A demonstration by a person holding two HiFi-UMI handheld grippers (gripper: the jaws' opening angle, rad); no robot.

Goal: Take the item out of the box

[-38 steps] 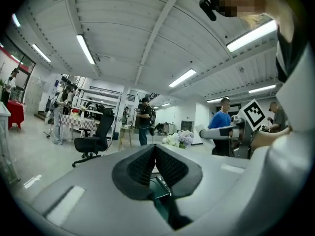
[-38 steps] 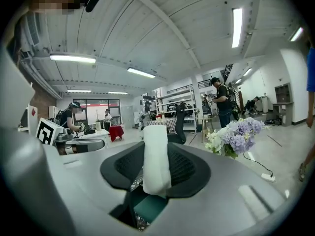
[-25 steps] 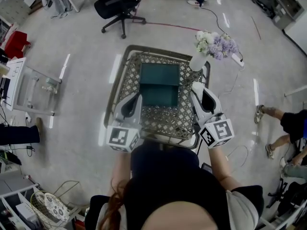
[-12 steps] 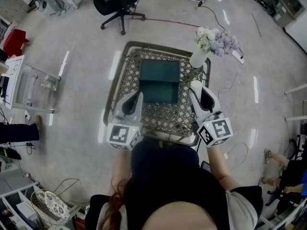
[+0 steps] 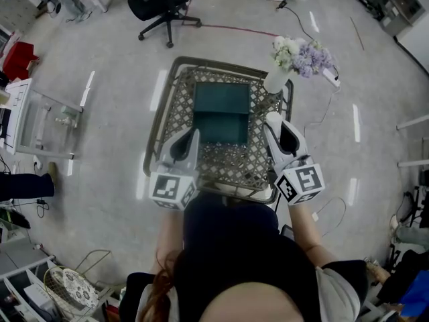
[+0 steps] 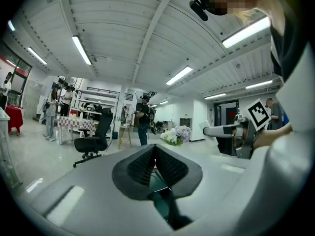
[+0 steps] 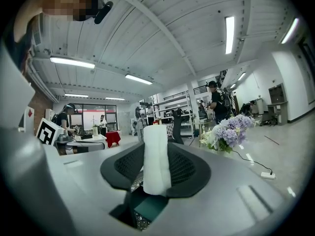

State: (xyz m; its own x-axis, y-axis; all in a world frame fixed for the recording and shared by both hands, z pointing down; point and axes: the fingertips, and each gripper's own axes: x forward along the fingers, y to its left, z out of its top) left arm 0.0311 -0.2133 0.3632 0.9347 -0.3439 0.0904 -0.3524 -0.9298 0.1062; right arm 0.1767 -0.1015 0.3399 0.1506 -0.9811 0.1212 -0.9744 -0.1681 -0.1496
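An open dark green box (image 5: 222,117) lies in the middle of a small table covered with a lattice-patterned cloth (image 5: 175,113). My right gripper (image 5: 275,123) hangs level just right of the box. In the right gripper view it (image 7: 156,154) is shut on a white roll-shaped item (image 7: 156,163) that stands upright between the pads. My left gripper (image 5: 192,135) hangs level at the box's left side. The left gripper view shows its jaws (image 6: 154,152) closed together with nothing between them. A corner of the green box shows below each gripper.
A white vase (image 5: 276,84) of white and purple flowers (image 5: 299,56) stands at the table's far right corner, close ahead of my right gripper. A black office chair (image 5: 161,2) stands beyond the table. A cable (image 5: 322,123) runs over the floor at the right.
Neither gripper has moved and the white item stays in the right jaws. The person sitting on the floor at the right has gone out of the frame.
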